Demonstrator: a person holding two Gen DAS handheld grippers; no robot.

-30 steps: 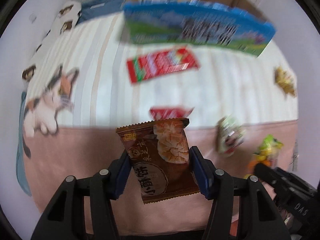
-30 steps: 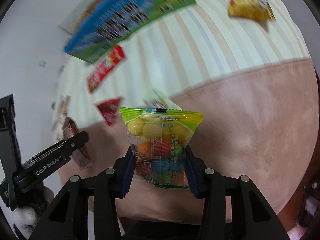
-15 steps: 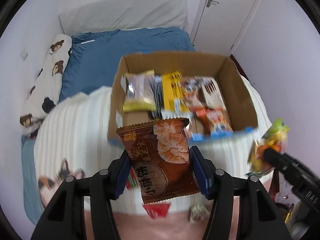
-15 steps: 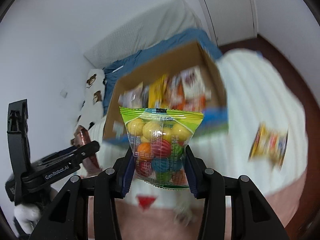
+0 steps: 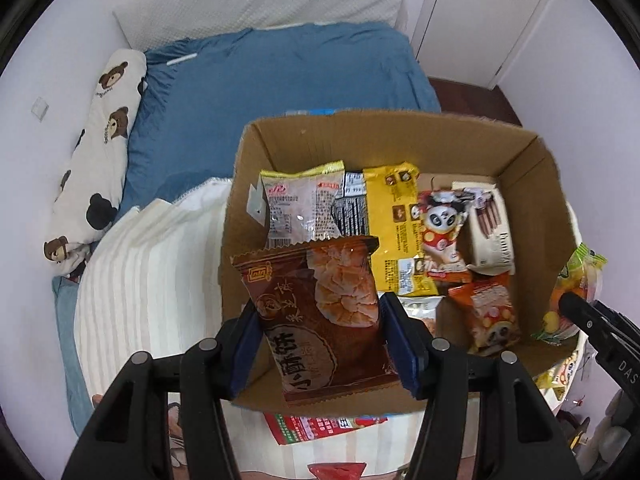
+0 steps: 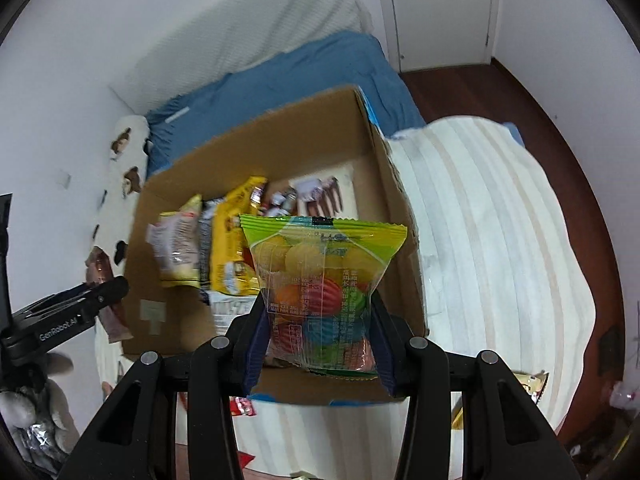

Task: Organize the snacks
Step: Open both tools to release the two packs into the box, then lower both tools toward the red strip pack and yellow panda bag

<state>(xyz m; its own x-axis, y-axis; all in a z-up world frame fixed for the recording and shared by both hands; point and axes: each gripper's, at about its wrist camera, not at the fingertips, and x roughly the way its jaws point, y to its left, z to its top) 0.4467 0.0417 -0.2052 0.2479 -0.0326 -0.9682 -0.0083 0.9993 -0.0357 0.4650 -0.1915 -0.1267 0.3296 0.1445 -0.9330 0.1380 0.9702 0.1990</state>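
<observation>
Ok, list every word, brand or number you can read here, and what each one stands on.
"GenRobot.AI": on the side of the left gripper, seen from the right wrist.
"DAS": a partial word on the right gripper, cut off at the frame edge.
"小酥饼": large characters, seen upside down, on the brown pastry packet.
Print on the green candy bag, the yellow packet and the cream stick-biscuit box: too small or blurred.

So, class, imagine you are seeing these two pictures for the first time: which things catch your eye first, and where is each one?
First, the open cardboard box on the striped blanket, with snack packs standing in a row inside. Next, the brown pastry packet clamped in the left gripper, above the box's near left corner. Then the green-topped bag of coloured candy balls pinched in the right gripper, over the box's near right part.
</observation>
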